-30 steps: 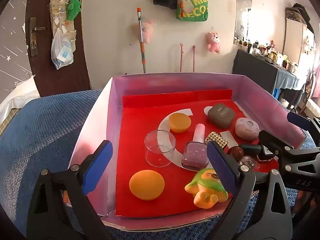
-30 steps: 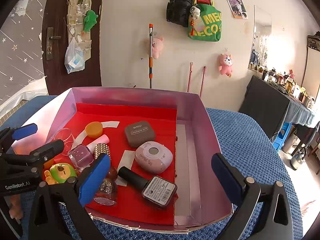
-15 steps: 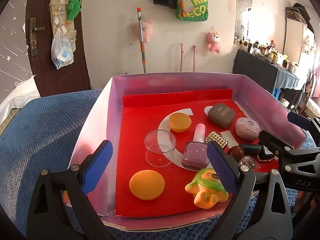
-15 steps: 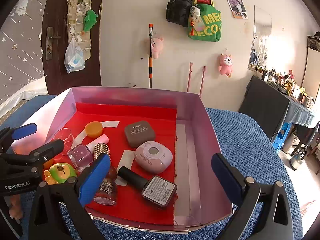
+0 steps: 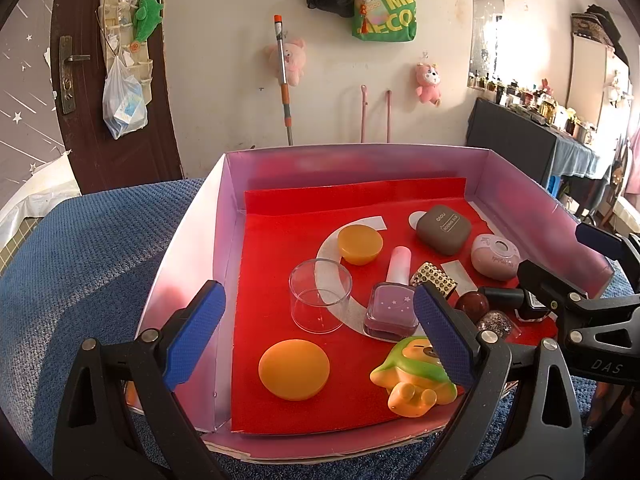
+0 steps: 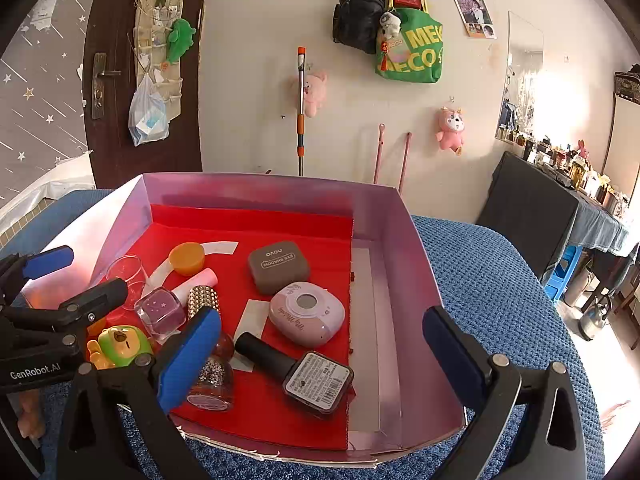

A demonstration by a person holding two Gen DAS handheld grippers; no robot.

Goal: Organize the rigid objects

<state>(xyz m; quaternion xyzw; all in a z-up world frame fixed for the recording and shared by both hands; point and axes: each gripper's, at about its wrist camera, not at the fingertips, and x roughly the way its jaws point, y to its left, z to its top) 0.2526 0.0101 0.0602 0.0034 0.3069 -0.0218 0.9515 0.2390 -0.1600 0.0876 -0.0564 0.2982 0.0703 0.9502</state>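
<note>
A pink-walled box (image 5: 188, 248) (image 6: 404, 264) lined in red holds small items. Among them: a clear cup (image 5: 320, 296), an orange disc (image 5: 294, 369), an orange cap (image 5: 359, 245), a purple nail polish bottle (image 5: 390, 308), a green and yellow toy (image 5: 412, 376) (image 6: 118, 344), a brown eyeshadow case (image 6: 279, 266), a pink compact (image 6: 306, 313) and a dark polish bottle (image 6: 298, 368). My left gripper (image 5: 316, 340) hangs open at the box's near edge, over the orange disc. My right gripper (image 6: 320, 356) is open too, above the dark bottle. Neither holds anything.
The box sits on a blue textured cloth (image 5: 80, 248) (image 6: 500, 288). A studded gold item (image 6: 203, 300) and a glitter bottle (image 6: 211, 380) lie near the toy. A dark table (image 6: 532, 208) with bottles stands at the right; a brown door (image 5: 80, 80) at the left.
</note>
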